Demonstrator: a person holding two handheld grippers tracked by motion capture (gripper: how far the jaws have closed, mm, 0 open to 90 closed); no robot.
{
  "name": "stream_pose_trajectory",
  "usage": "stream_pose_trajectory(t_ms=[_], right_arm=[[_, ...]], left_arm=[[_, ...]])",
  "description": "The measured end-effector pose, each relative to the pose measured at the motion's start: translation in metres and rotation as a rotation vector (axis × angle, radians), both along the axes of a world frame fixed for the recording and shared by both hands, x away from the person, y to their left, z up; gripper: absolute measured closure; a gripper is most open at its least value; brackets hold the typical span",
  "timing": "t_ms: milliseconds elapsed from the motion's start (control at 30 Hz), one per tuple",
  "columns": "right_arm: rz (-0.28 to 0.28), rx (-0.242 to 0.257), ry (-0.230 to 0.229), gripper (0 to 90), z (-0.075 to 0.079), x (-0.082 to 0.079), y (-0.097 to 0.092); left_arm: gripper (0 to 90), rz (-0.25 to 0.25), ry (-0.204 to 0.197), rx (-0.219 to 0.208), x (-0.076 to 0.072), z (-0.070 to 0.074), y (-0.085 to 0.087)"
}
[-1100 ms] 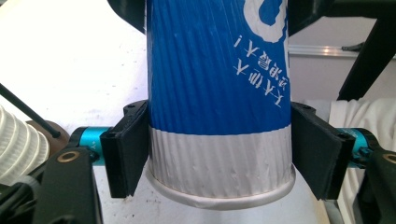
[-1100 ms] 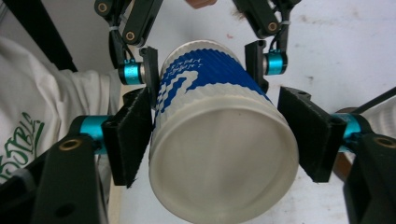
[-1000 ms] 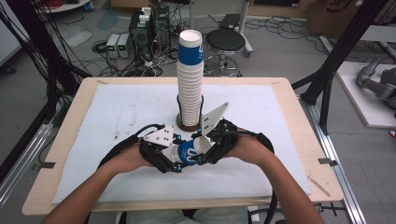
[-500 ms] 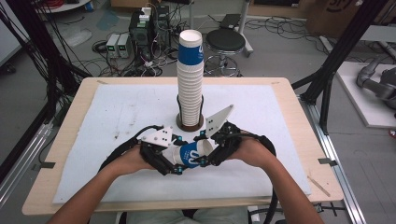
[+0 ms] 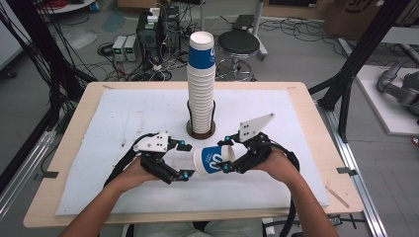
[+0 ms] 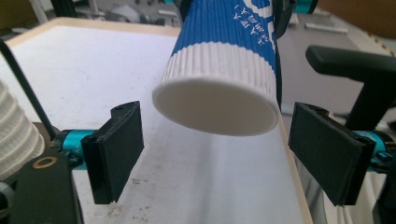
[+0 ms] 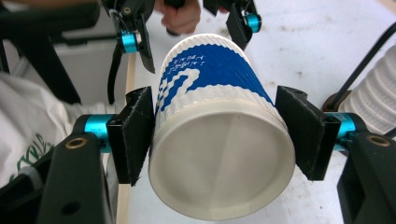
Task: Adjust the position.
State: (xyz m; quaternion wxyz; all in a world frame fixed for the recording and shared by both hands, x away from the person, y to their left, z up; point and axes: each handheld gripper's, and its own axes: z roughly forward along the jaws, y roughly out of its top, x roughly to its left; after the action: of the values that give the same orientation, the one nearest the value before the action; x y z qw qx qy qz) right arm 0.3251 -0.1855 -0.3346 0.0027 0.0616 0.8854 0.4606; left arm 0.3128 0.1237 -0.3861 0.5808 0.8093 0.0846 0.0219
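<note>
High view, left to right: left gripper (image 5: 184,160) fingers (image 6: 116,149) just opened wide off blue-and-white ribbed paper cup (image 5: 213,160), base between them, untouched. Earlier clamped; now released. Handover judged done. Right gripper (image 5: 228,154) fingers (image 7: 135,140) pinching cup near rim, sideways above white-covered bench (image 5: 123,118). Tall paper cup stack (image 5: 201,94) behind, unchanged.

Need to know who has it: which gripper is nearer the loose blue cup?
Right. The right gripper clamps the blue cup near its base; the left gripper has just been opening, its jaws standing clear either side of the cup's other end.
</note>
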Motion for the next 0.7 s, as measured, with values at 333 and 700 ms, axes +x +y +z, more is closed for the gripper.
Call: stream_pose_trajectory(t_ms=[333, 700], right_arm=[[-0.055, 0.144, 0.006, 31.3, -0.02, -0.003, -0.017], [-0.065, 0.249, 0.015, 31.3, -0.037, -0.006, -0.02]], left_arm=[[17.2, 0.059, 0.023, -0.141, -0.002, -0.014, 0.01], [16.7, 0.056, 0.02, -0.21, -0.007, -0.018, 0.01]])
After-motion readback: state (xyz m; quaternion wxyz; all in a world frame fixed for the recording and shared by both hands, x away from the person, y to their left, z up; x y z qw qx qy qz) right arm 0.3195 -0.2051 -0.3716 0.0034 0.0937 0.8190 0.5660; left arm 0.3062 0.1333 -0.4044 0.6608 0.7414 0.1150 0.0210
